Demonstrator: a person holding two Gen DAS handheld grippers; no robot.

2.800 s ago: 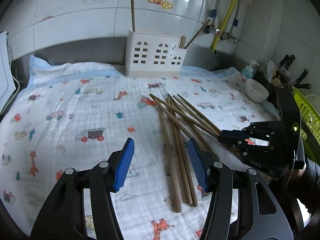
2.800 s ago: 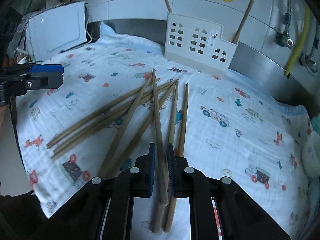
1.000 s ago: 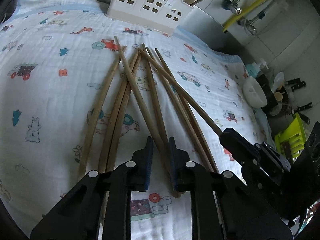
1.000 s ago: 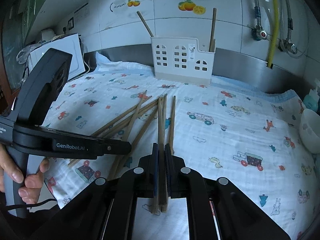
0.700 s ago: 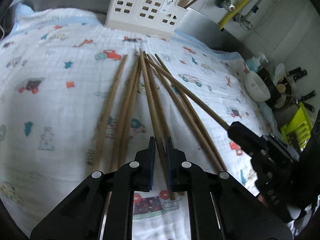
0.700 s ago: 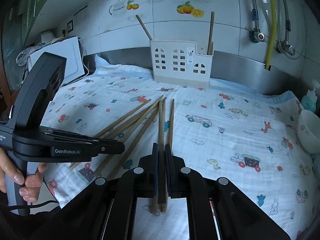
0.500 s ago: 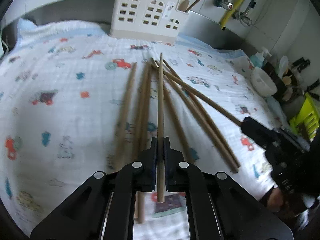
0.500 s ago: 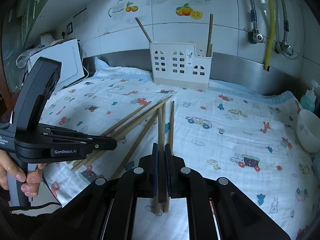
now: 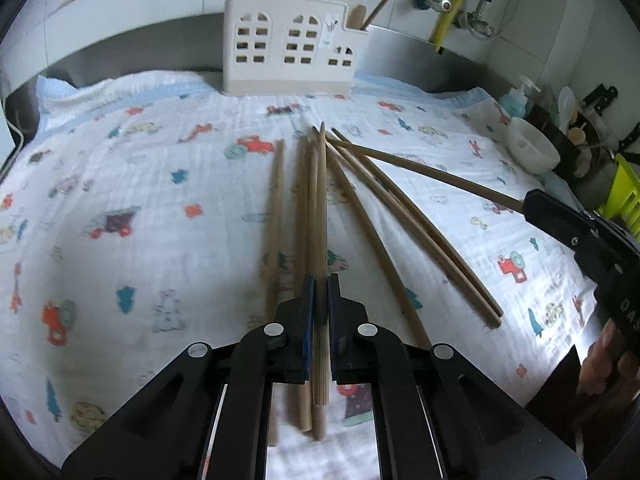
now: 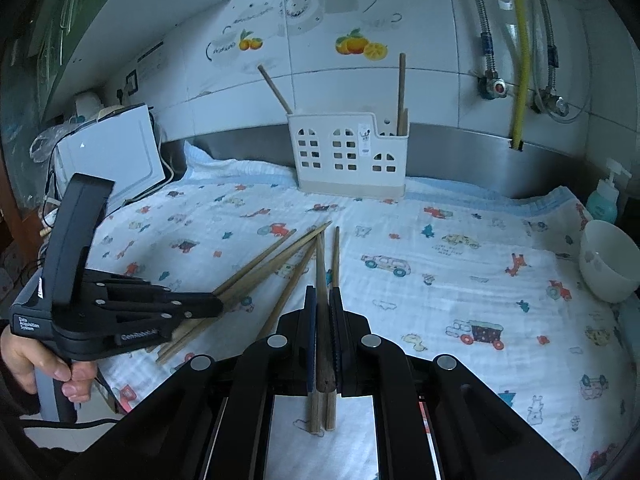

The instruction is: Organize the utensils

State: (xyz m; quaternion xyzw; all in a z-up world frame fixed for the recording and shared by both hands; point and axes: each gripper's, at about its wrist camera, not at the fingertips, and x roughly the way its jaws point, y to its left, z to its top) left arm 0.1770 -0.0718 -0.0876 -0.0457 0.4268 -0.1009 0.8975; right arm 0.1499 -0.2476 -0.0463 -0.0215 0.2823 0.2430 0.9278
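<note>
Several wooden chopsticks lie fanned on a white cloth with cartoon prints. My left gripper is shut on one chopstick and holds it lifted, tip pointing at the holder. My right gripper is shut on another chopstick, raised off the cloth. The white plastic utensil holder stands at the back against the wall with two chopsticks in it; it also shows in the right wrist view. The left gripper appears in the right wrist view, the right gripper in the left wrist view.
A white bowl and a soap bottle stand at the right edge. A white appliance stands at the far left. Pipes and a yellow hose run down the tiled wall. A green rack is at the right.
My left gripper closed on a chopstick and lifted it, turning toward the holder. My right gripper, shut on its chopstick throughout, has risen higher above the cloth.
</note>
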